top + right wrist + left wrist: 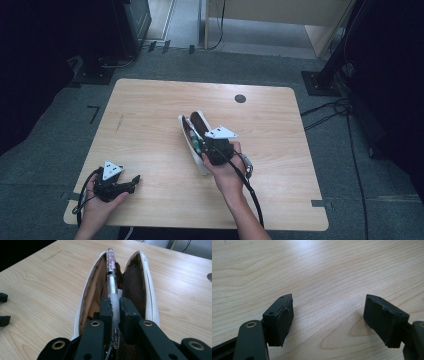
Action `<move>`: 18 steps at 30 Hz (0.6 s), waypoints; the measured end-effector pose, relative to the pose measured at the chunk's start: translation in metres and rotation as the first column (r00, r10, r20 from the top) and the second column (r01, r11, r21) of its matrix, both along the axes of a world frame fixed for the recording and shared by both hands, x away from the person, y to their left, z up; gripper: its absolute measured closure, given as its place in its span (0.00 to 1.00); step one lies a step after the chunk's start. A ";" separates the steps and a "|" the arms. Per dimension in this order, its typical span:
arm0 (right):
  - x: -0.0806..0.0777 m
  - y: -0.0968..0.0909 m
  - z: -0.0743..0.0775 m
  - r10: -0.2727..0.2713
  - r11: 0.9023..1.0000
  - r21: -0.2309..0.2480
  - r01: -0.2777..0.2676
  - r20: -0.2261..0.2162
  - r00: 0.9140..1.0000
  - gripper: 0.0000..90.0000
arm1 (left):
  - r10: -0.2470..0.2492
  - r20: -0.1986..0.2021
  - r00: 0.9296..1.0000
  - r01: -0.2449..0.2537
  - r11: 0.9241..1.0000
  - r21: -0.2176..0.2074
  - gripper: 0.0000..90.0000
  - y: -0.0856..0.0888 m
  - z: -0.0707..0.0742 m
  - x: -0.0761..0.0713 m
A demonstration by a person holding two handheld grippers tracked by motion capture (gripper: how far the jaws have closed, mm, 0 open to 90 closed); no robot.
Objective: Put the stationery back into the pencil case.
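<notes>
Here the left tongs [134, 179] sit at the near left corner of the counter [150, 100], held low in the person's left hand [102, 200], with the grey plate on top and the cable looping round the near side. In the left gripper view their jaws stand spread apart with nothing but bare wood grain between them, and the pads [284, 320] show worn, ragged edges.

Toward the middle of the counter, slightly right, lies a white pencil case [192, 131], unzipped and gaping, its long side running from near to far. In the right gripper view the pencil case [150, 290] shows a brown lining on one half and a dark mesh pocket [135, 287] on the other.

The right tongs [113, 307] are over the near end of the case, held in the right hand [227, 172]. They are pinching a clear pen [111, 277] near its frosted grip, the jaws pressed tight against it on both sides. The pen points away along the open case, between its two halves, with its far tip level with the far end of the case and its near end sticking out behind the jaws.
</notes>
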State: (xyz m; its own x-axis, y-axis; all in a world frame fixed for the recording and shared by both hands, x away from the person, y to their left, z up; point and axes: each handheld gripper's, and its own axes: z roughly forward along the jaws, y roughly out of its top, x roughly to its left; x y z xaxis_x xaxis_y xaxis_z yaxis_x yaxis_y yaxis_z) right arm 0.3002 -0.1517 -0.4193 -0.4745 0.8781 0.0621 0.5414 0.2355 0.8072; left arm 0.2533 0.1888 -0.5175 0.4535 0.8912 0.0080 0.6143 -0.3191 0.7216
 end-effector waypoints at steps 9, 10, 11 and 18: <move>0.000 0.003 0.000 0.004 1.000 -0.010 -0.004 0.004 1.000 0.90 | 0.001 0.000 1.000 -0.001 1.000 0.000 0.27 0.000 0.000 0.000; 0.000 0.003 0.000 0.004 1.000 -0.011 -0.004 0.003 1.000 0.90 | 0.000 0.000 1.000 0.000 1.000 -0.001 0.27 0.000 0.000 0.000; 0.000 0.003 0.000 0.005 1.000 -0.011 -0.005 0.003 1.000 0.90 | 0.001 0.001 1.000 -0.001 1.000 -0.001 0.27 0.000 0.000 0.000; 0.005 0.007 -0.001 0.014 1.000 -0.010 -0.014 -0.002 1.000 0.90 | 0.000 0.000 1.000 0.000 1.000 0.000 0.27 0.000 0.000 0.000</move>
State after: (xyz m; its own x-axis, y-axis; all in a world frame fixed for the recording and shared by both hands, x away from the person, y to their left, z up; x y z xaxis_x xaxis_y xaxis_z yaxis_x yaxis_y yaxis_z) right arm 0.3048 -0.1450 -0.4207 -0.4870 0.8717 0.0539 0.5394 0.2517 0.8036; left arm 0.2534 0.1888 -0.5175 0.4533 0.8913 0.0077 0.6143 -0.3187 0.7219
